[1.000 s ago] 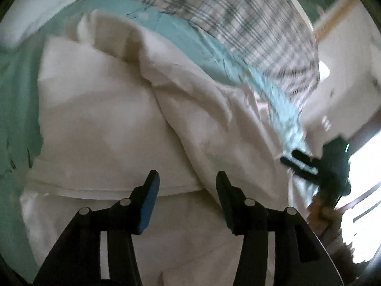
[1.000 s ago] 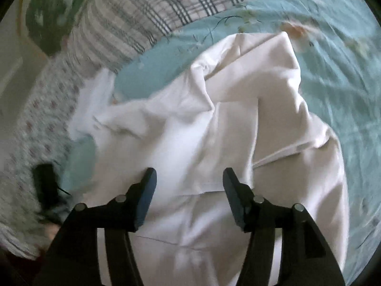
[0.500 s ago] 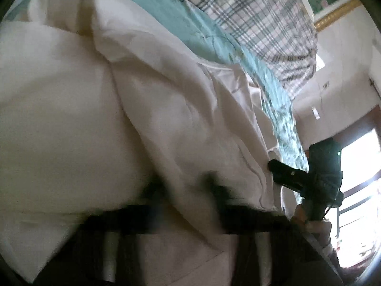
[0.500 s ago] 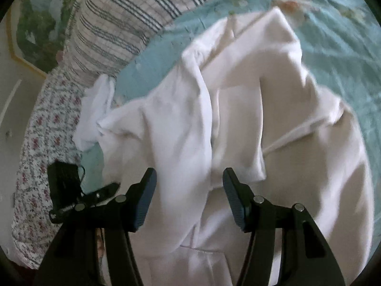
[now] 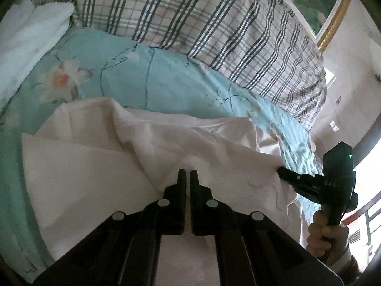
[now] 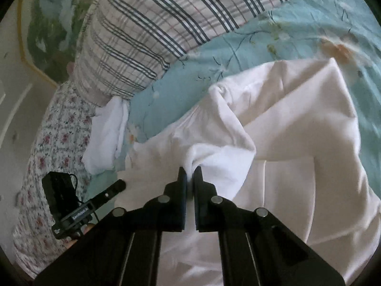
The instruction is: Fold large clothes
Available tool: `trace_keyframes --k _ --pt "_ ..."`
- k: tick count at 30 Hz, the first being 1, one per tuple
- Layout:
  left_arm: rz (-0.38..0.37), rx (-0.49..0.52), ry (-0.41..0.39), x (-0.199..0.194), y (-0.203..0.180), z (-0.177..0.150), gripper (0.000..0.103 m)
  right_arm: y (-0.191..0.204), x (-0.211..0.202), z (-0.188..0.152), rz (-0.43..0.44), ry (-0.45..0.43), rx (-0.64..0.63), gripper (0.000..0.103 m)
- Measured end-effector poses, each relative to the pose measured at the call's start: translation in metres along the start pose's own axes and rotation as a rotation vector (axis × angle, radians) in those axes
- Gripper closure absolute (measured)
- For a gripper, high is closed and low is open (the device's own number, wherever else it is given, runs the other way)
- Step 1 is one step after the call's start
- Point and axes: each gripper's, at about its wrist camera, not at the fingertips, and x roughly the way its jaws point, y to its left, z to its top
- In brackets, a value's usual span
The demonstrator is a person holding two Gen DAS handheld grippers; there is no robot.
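Across the teal bedsheet (image 5: 166, 81), your left gripper (image 5: 188, 172) and right gripper (image 6: 190, 169), apart a second ago, now pinch the white garment (image 6: 297, 109), ready to lift.

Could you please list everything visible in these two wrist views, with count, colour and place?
large white cloth garment: one, white, crumpled on the bed, pinched by both grippers
light blue floral bedsheet: one, teal with flower print, under the garment
plaid pillow: one, beige with dark stripes, behind the garment
small white cloth: one, white, at the pillow's end
pink-flowered fabric: one, white with pink flowers, at the bed's edge
gold-framed green picture: one, on the wall
left gripper: one, black, shut on the garment
right gripper: one, black, shut on a bunched fold
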Motion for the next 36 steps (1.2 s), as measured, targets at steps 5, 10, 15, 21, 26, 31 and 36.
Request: trace_keyframes --k 5,10,15,21,26,31,36 --pt "-0.033 -0.068 0.086 0.01 0.016 -0.029 0.103 -0.018 0.006 -0.029 -0.008 0.066 0.024 0.096" --pt "-0.156 -0.178 0.104 -0.001 0.019 -0.044 0.052 -0.037 0.004 -0.043 -0.008 0.099 0.106 0.089" --pt "-0.257 -0.227 0.079 -0.013 0.008 -0.034 0.03 -0.037 -0.009 -0.044 -0.013 0.065 0.107 0.069" --pt "-0.199 -0.137 0.192 0.035 -0.016 -0.026 0.101 -0.026 0.007 -0.042 -0.029 0.097 0.081 0.069" --pt "-0.16 -0.01 0.01 0.002 -0.034 -0.016 0.1 0.001 -0.008 -0.028 0.067 -0.024 0.003 0.099" --pt "-0.094 0.059 0.054 0.005 -0.029 -0.043 0.1 0.0 -0.012 -0.029 0.011 -0.007 -0.042 0.097" --pt "-0.02 0.051 0.152 0.012 -0.012 -0.073 0.093 -0.022 0.006 -0.056 -0.113 0.141 -0.006 0.09"
